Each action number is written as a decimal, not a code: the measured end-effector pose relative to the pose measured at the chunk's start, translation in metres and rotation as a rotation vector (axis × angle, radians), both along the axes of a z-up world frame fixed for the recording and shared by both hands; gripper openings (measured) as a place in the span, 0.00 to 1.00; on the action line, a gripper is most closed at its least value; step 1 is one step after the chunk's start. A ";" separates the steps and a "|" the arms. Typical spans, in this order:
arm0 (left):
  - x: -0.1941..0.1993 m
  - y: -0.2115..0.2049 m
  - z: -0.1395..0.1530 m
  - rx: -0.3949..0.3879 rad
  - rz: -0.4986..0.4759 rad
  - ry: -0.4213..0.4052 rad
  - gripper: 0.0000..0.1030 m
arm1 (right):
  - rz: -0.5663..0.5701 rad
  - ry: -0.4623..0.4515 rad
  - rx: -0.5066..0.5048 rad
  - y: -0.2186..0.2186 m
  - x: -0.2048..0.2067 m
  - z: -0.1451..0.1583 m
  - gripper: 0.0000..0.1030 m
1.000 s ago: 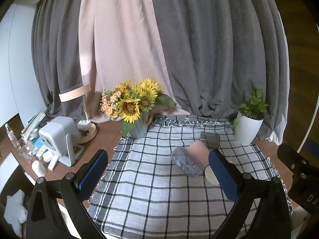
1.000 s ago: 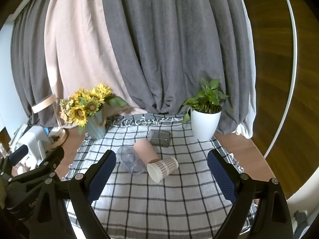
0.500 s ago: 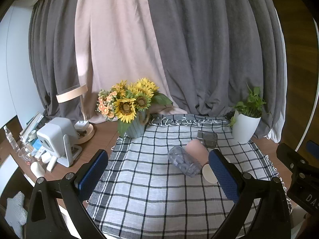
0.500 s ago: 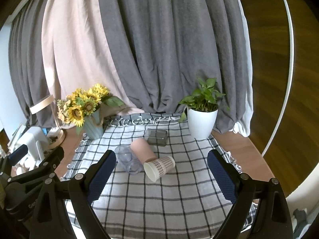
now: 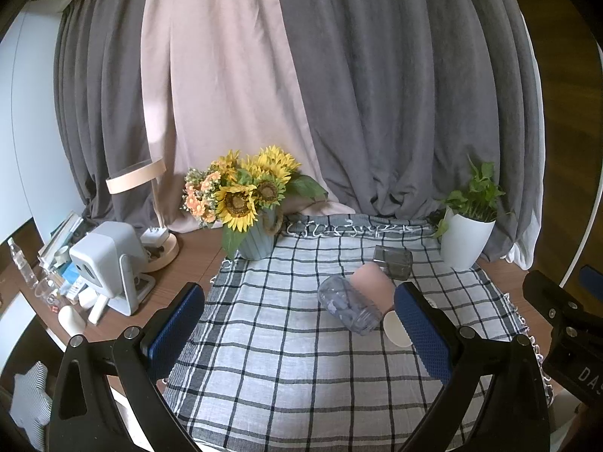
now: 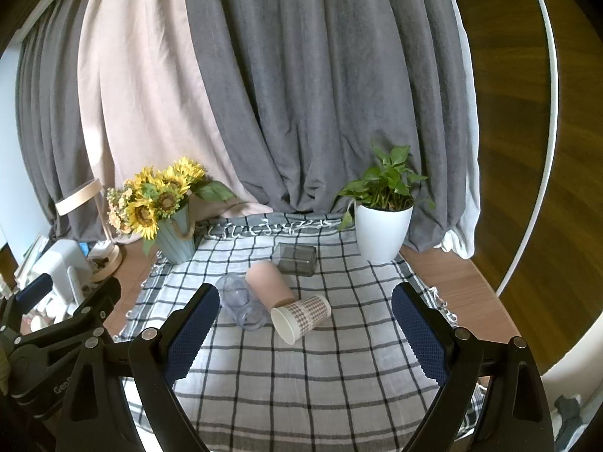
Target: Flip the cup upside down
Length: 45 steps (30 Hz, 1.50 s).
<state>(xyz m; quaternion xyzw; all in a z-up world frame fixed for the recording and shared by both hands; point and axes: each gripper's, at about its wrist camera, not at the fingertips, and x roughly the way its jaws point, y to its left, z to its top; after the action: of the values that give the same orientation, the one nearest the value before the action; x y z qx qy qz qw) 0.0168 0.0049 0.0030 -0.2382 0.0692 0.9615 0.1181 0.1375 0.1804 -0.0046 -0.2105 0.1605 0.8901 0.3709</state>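
Observation:
Three cups lie on their sides on the checked cloth (image 6: 301, 369): a clear plastic cup (image 6: 241, 303), a pink cup (image 6: 269, 282) and a checked paper cup (image 6: 299, 316) with its white mouth toward me. A dark glass tumbler (image 6: 296, 259) lies behind them. In the left wrist view the clear cup (image 5: 348, 305) and pink cup (image 5: 373, 284) show, and the paper cup's rim (image 5: 395, 327) peeks from behind my right finger. My left gripper (image 5: 301, 331) and right gripper (image 6: 305, 335) are both open and empty, held back from the cups.
A sunflower vase (image 6: 175, 241) stands at the cloth's back left, a white potted plant (image 6: 382, 231) at the back right. A lamp (image 5: 150, 203), a white device (image 5: 109, 260) and small items crowd the left of the table. Curtains hang behind.
Both views have shifted slightly, the cups sitting a little lower and nearer in frame. Both grippers stay open. The cups have not moved.

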 end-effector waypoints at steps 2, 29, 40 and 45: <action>0.000 0.000 0.000 0.000 -0.001 -0.001 1.00 | -0.001 0.000 0.000 -0.001 0.000 0.000 0.90; -0.015 0.018 -0.011 -0.046 -0.173 -0.029 1.00 | -0.002 -0.023 -0.046 0.019 -0.006 -0.012 0.91; -0.070 0.047 -0.059 -0.094 -0.088 -0.192 1.00 | 0.147 -0.145 -0.223 0.071 -0.068 -0.058 0.93; -0.102 0.056 -0.089 -0.115 -0.025 -0.265 1.00 | 0.224 -0.224 -0.262 0.095 -0.112 -0.081 0.93</action>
<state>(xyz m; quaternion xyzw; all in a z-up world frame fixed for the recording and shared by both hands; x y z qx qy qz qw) -0.0852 0.0612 -0.0859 -0.3687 0.1110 0.9145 0.1242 0.0256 0.2750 -0.0855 -0.3713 0.2079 0.8684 0.2546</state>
